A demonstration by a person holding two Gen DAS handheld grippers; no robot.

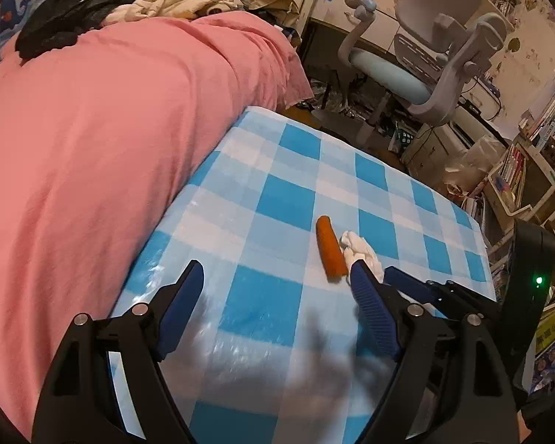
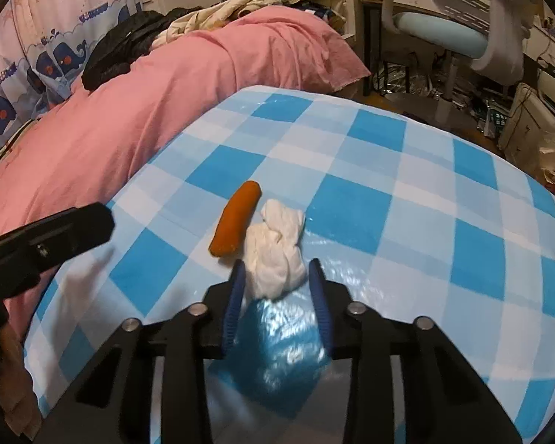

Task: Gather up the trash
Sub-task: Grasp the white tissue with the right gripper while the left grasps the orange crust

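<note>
Right wrist view: right gripper (image 2: 276, 273) pinching the tissue wad (image 2: 275, 255) on the checked bench (image 2: 425, 192) beside the carrot (image 2: 236, 218), left gripper (image 1: 277, 277) spread wide, so I'd grip firmly before lifting.

Wad (image 1: 359, 249) part-hidden behind jaws — chair (image 2: 462, 33) cut off.

A table under a blue-and-white checked cloth (image 2: 388, 170) carries an orange carrot-like piece (image 2: 236, 218) and a crumpled white tissue wad (image 2: 277, 255), lying touching side by side near its middle.
</note>
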